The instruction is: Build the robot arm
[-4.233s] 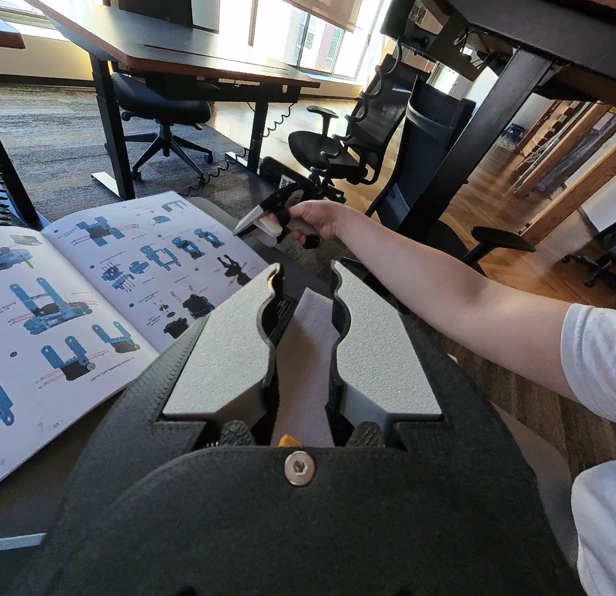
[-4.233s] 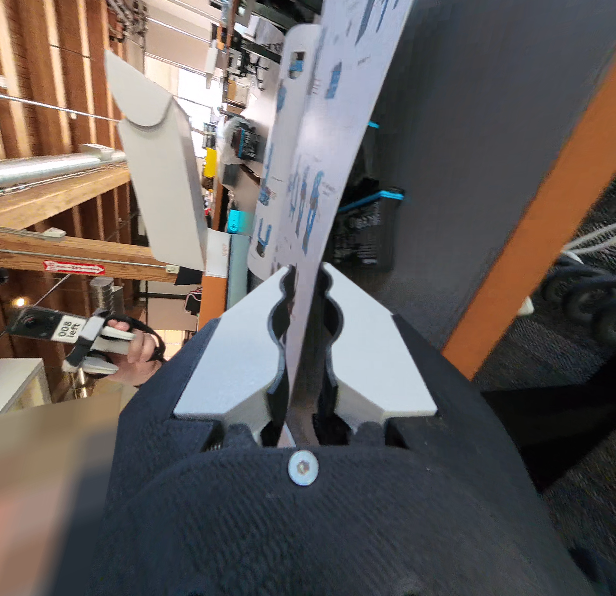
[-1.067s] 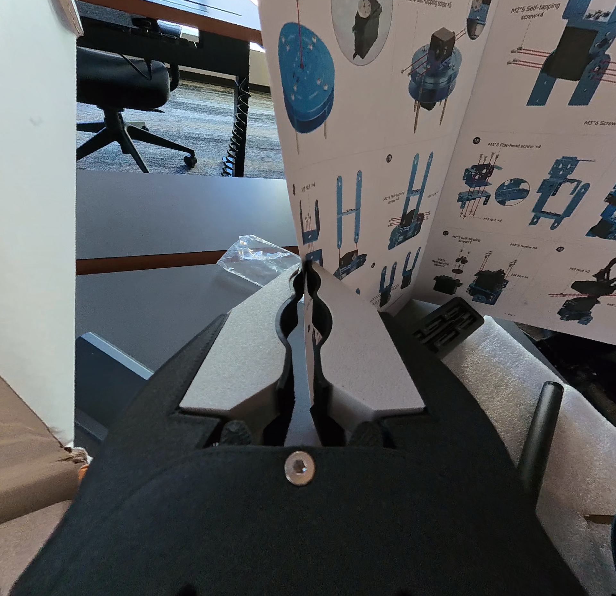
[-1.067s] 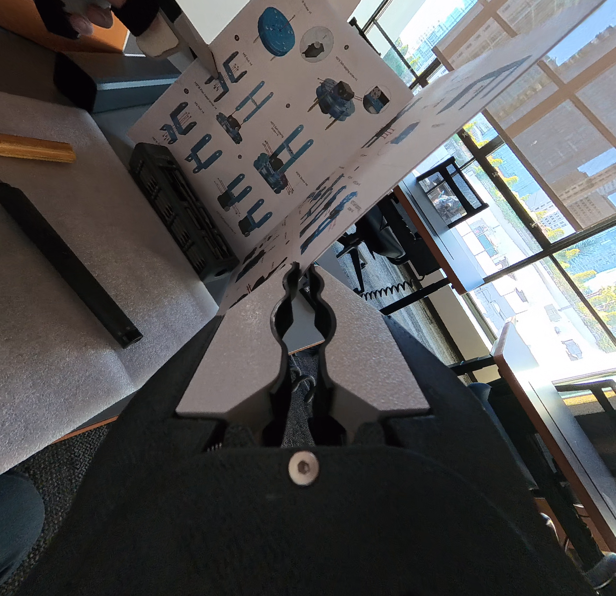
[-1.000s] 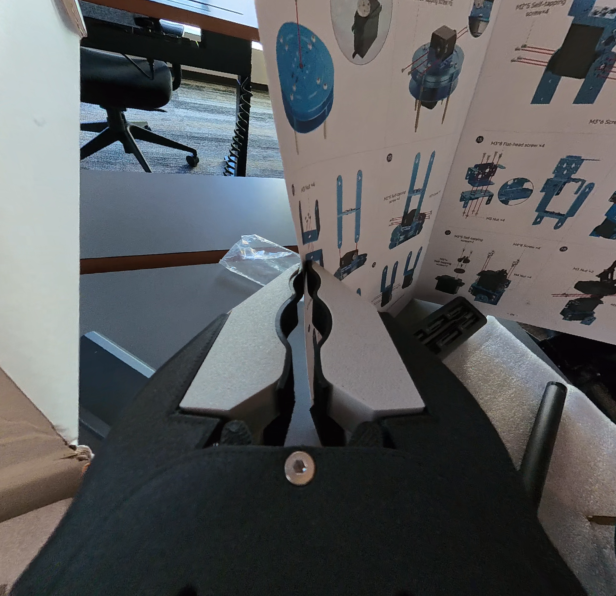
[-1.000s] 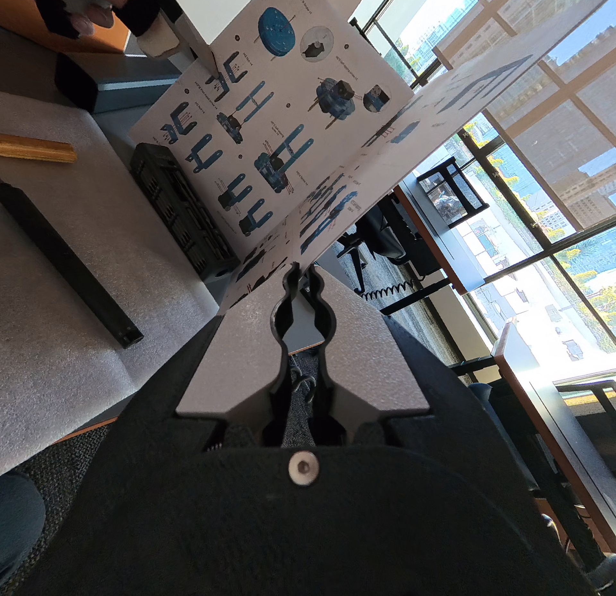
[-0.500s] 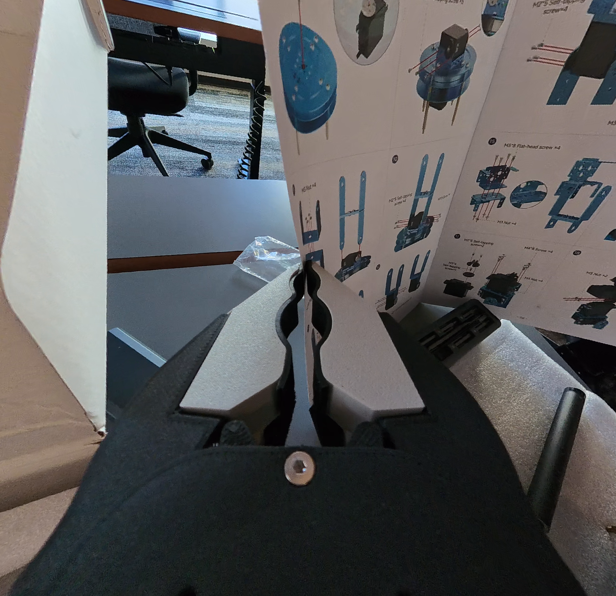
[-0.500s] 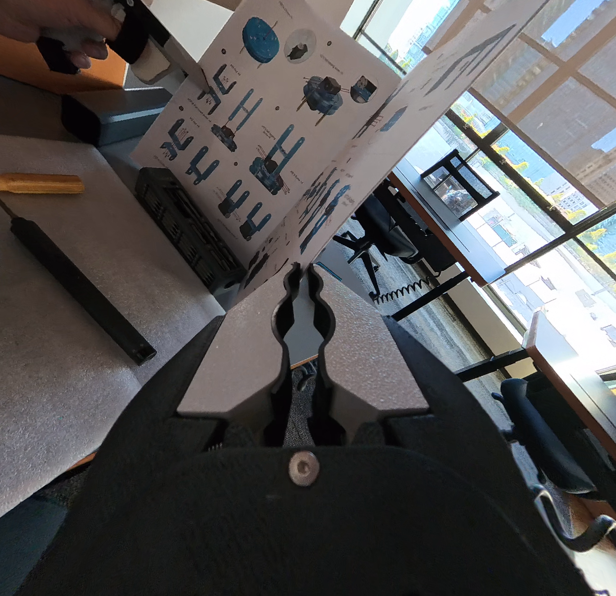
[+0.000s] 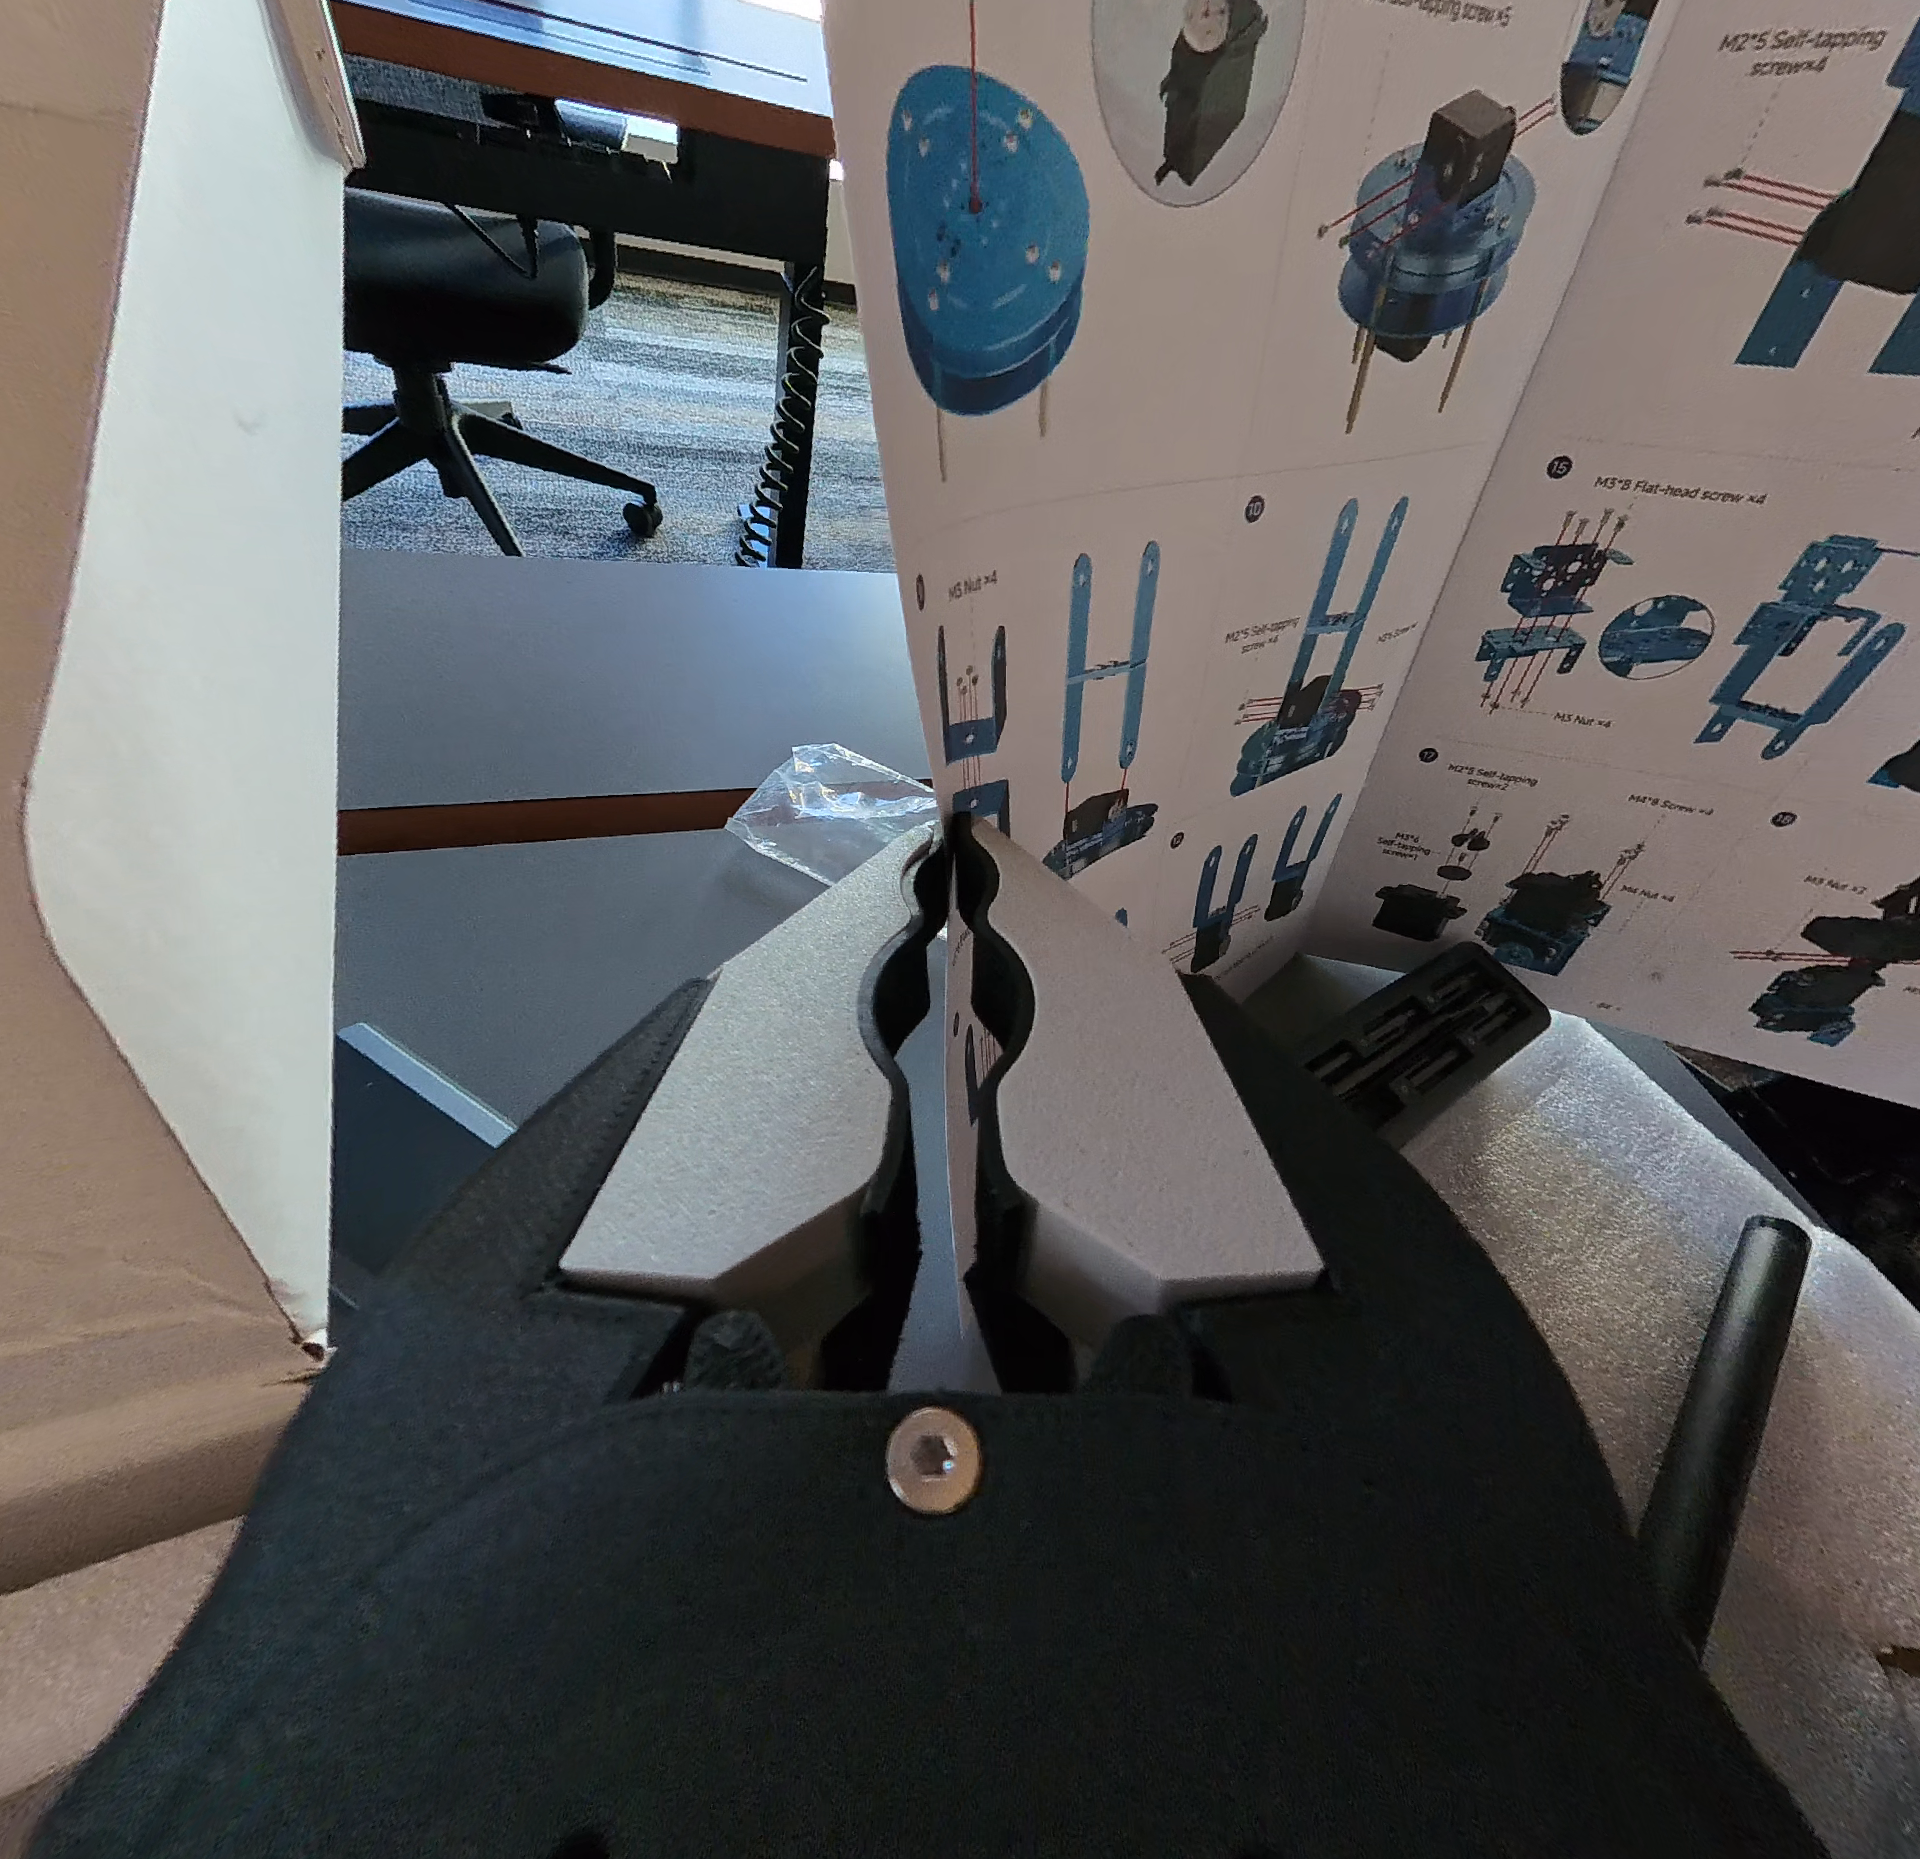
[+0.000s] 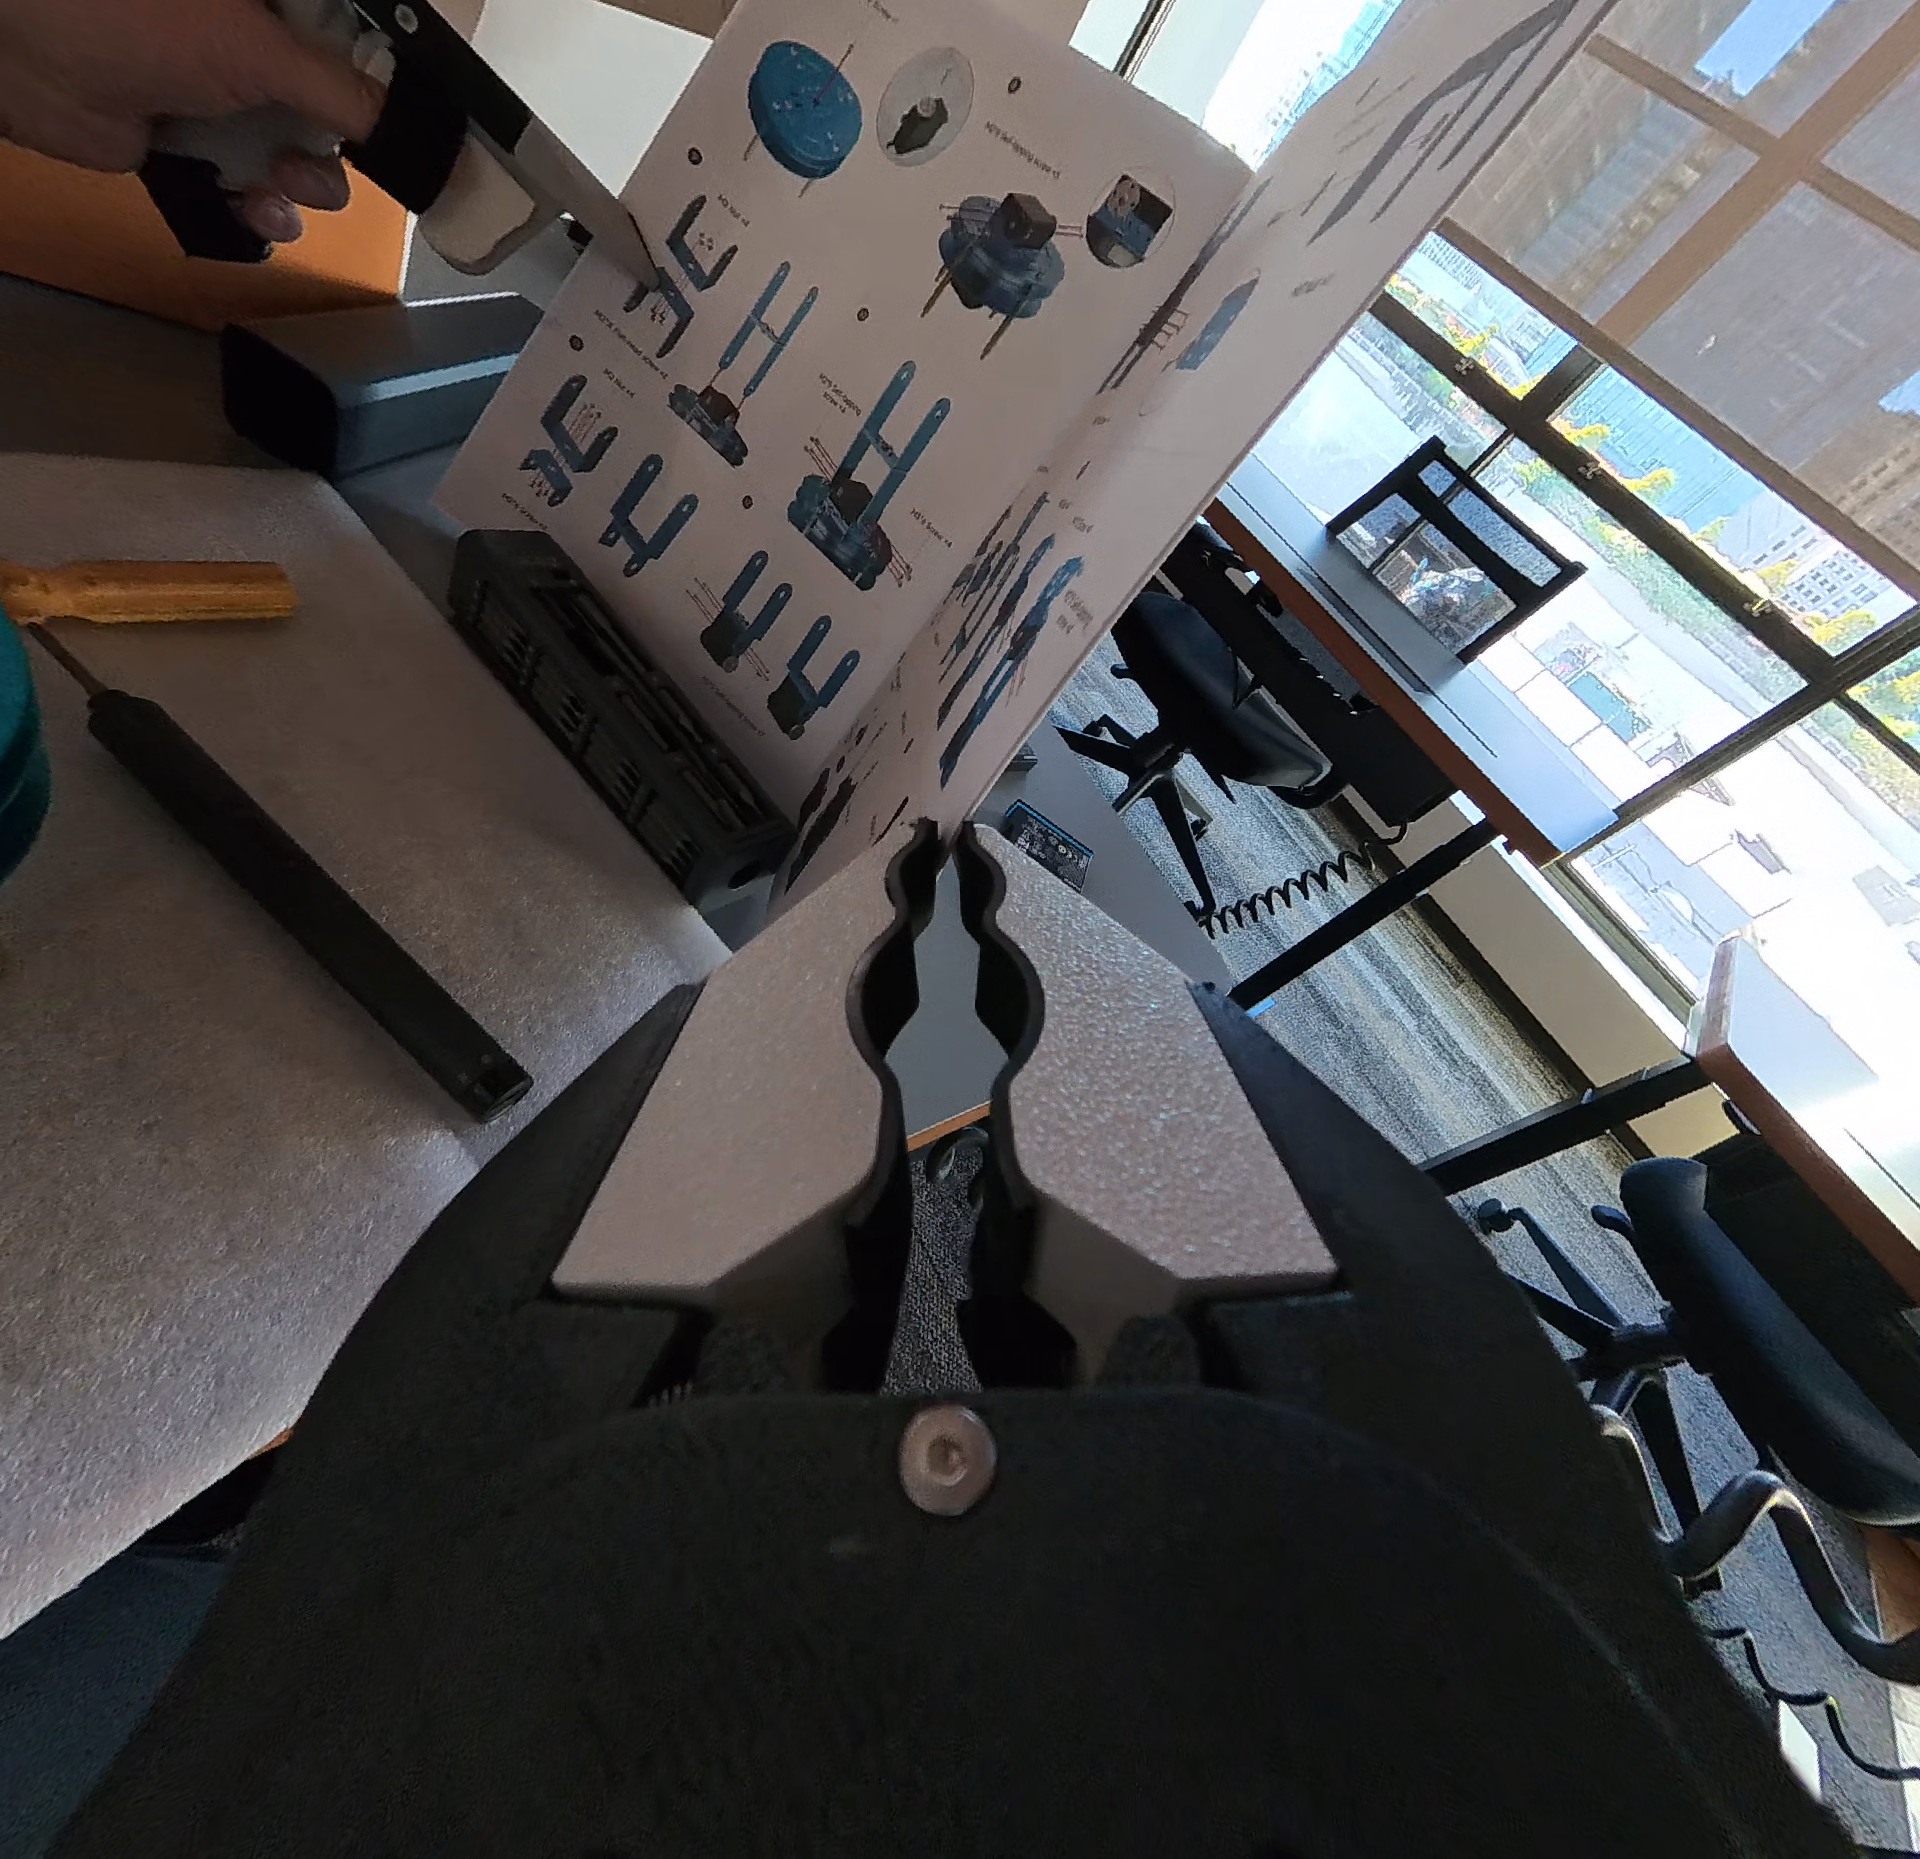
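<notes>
A large white instruction sheet printed with blue part drawings stands upright, bent along a vertical fold. My left gripper is shut on its left edge, the paper running between the jaws. My right gripper is shut on the sheet's lower corner on the other panel. In the right wrist view a hand holds the left gripper at the sheet's far edge. The sheet hangs just above a black bit case, which also shows in the left wrist view.
White foam padding carries a black screwdriver handle and a yellow handle. A white cardboard flap stands at the left. A clear plastic bag lies on the grey desk. Office chairs and desks stand beyond. Tip to tip, the grippers are about 30 cm apart. Left tips and right tips are each some 20 cm from the black bit case. My left wrist view looks at it from another angle.
Four seconds ago the sheet lay flat with my left gripper open; now both grippers hold it upright. In the last second both views shifted only slightly.
</notes>
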A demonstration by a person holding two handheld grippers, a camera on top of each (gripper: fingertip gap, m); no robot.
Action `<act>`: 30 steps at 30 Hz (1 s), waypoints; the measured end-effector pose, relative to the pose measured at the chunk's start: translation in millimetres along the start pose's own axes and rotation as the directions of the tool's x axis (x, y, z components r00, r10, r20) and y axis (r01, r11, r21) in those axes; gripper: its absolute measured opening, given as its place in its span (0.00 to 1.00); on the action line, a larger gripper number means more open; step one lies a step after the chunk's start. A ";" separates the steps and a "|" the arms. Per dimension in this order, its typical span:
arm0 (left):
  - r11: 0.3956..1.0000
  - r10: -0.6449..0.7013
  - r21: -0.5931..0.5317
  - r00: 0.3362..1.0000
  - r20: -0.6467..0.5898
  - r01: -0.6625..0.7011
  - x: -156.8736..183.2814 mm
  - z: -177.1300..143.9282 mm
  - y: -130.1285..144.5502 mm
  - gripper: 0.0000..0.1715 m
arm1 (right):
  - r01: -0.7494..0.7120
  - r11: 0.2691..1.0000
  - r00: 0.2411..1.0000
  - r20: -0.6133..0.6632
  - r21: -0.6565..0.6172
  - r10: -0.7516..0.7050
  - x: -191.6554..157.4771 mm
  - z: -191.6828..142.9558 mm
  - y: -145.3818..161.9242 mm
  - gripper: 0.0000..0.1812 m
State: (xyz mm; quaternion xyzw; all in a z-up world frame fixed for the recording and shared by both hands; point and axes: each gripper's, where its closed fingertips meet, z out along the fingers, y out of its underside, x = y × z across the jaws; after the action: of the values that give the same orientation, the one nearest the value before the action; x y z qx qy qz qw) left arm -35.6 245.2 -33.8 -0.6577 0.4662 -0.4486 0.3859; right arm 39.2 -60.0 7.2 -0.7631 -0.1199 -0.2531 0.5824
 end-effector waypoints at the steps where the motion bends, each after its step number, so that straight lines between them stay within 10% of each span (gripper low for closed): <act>1: 1.000 -0.001 0.000 1.000 0.000 0.001 0.0 0.0 -0.1 0.00 | -0.001 1.000 1.000 0.000 0.000 0.001 -0.2 -0.2 0.3 0.01; 30: 0.979 0.109 0.166 0.991 0.074 -0.120 1.2 -18.8 -35.4 0.00 | -0.132 0.984 0.990 -0.026 0.120 0.136 22.9 10.1 -13.2 0.00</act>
State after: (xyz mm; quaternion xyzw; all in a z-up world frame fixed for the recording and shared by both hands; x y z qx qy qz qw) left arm -43.8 251.9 4.9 -0.6084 0.4508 -0.4422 0.4806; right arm 54.7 -49.1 28.3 -0.7294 -0.0731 -0.2188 0.6440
